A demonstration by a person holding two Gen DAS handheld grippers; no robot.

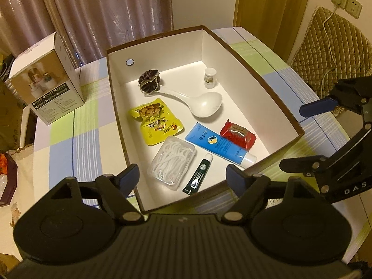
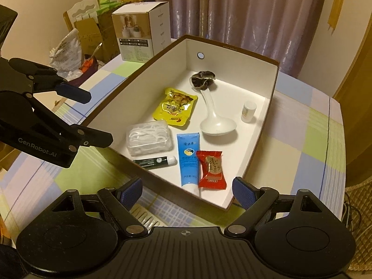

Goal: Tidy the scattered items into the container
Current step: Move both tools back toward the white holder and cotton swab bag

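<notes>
Brown box [image 1: 262,74] mid-frame on the checkered tabletop [image 1: 76,125], spoon [image 1: 204,104], blue tube [image 1: 216,143], red snack [image 1: 238,134] inside (pretty tidy), left hand-held gripper [image 1: 183,179] wide, empty, right hand-held gripper [image 2: 187,191] wide, empty

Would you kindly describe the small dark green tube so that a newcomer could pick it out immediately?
Find the big white-lined box on the checked tablecloth, then look along its near wall. The dark green tube lies there between the clear case of floss picks and the blue tube. It is the slimmest item, dark with a white cap.
</notes>
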